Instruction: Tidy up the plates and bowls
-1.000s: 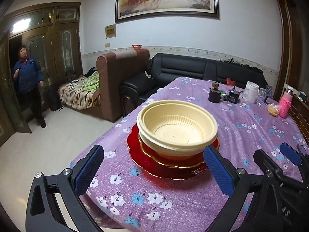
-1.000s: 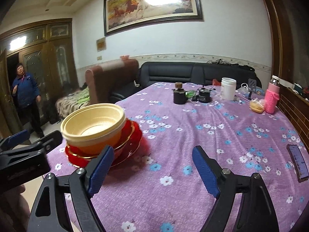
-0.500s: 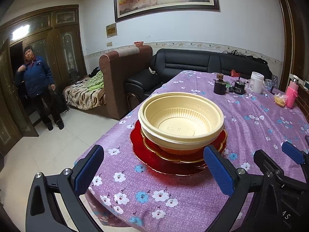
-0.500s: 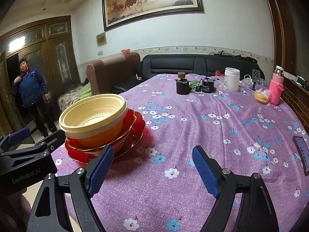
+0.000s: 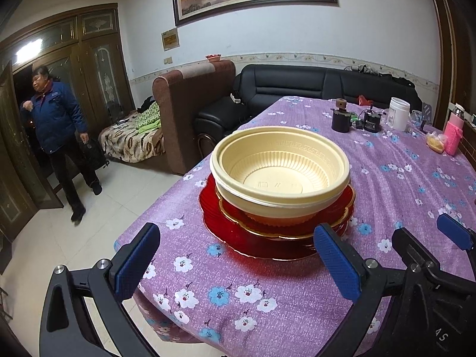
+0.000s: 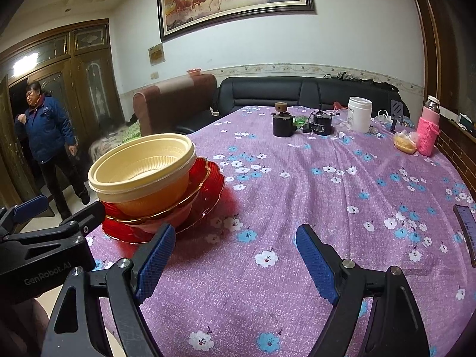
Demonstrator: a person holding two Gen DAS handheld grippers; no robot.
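Looks nearly done — cream plastic bowls (image 5: 281,172) nested on red glass plates (image 5: 276,232) just ahead of the left gripper (image 5: 238,260), w/ right gripper (image 6: 236,263) beside it — both spread wide, empty, nothing else to stack.

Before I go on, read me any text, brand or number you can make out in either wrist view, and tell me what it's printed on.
"GenRobot.AI": on the body of the left gripper, in the right wrist view.
"AS": partial letters on the right gripper, at the lower right edge of the left wrist view.
Embossed marks on the cream bowl floor: too faint to read.
Label on the white jar: too small to read.
Wall plaque: blurred, unreadable.
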